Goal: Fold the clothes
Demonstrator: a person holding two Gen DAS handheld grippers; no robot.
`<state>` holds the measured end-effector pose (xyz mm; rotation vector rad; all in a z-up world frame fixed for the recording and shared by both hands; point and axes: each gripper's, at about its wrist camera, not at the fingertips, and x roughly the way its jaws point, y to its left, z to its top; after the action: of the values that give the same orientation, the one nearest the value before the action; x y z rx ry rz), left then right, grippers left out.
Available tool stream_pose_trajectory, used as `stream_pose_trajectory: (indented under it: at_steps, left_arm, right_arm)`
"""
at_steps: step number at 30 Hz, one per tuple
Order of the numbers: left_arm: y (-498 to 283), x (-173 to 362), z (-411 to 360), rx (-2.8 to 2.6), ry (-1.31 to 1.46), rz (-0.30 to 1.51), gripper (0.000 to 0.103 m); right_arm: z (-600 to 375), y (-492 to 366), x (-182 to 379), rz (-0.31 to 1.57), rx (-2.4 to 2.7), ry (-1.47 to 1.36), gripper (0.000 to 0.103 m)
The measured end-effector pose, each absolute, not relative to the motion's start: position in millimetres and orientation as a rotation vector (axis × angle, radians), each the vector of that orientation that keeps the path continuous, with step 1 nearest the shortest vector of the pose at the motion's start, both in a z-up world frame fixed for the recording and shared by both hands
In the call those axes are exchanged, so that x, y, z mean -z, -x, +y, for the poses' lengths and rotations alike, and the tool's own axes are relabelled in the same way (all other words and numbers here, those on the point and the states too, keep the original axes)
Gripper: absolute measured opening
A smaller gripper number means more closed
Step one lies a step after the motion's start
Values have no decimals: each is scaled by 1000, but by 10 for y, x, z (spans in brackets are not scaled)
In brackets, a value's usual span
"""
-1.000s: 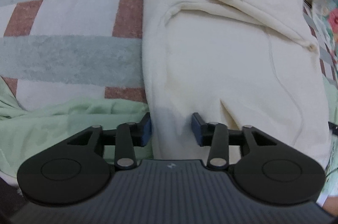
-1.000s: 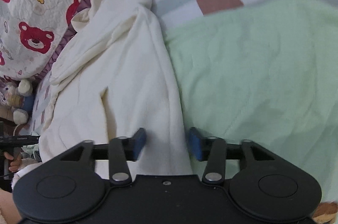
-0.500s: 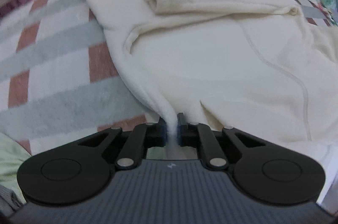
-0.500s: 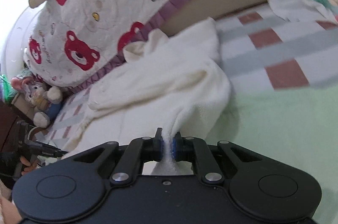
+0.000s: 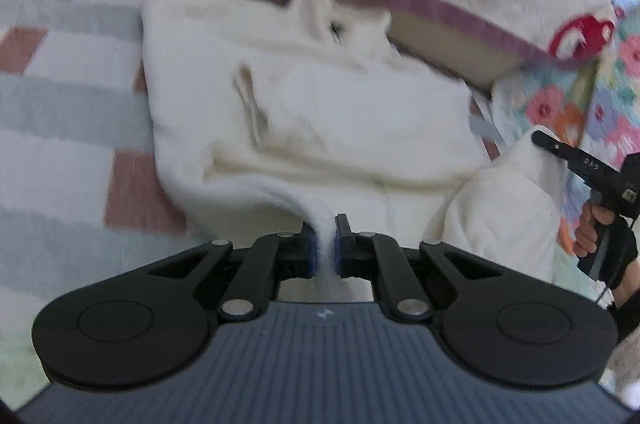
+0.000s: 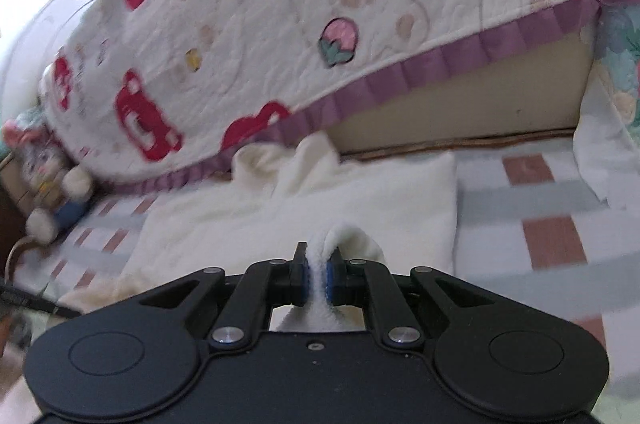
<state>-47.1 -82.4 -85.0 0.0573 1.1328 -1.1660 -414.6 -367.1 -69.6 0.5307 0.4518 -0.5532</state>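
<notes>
- Cream fleece, thick and fuzzy, makes up the garment that lies spread on the bed, its far end tucked against the base of the headboard cushion.
- The left gripper is clenched on a pinch of the garment's near edge, which rises in a ridge from the flat cloth into the blue pads.
- The right gripper is likewise clamped on a fold of the same cream fleece; its jaws have just been closing, and the cloth sits squeezed between them.
- Seen from the left wrist, the right gripper shows at the far right in a person's hand, with a raised hump of fleece hanging from it.
- Holding two points of the near hem apart looks meant to keep that edge taut, so it can be carried over the body of the garment as one straight fold.
- A sleeve or flap already lies folded across the middle, so the sides seem done and the lengthwise fold is my guess for the step in hand.
- The bed carries a checked blanket of white, pale grey-green and dusty pink squares.
- Behind it leans a quilted cushion printed with red bears and edged in a purple frill.
- A small plush toy sits at the left, and a floral fabric shows at the right.
</notes>
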Motion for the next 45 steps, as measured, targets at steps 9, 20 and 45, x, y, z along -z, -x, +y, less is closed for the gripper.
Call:
stream_pose_trajectory:
  at_steps: [9,20,45]
  left_arm:
    - [-165,1138,-868,867,200,1087,12]
    - [281,1353,-441,991,36,1199,50]
    - [1002,1554,-757,962,-184,1287,59]
  right_arm:
    - [-4501,3714,705,356,836,-589,12]
    - [-4275,4354,1007,280,850,-853,51]
    - [-4263,4839,1778,239,805,-1006,57]
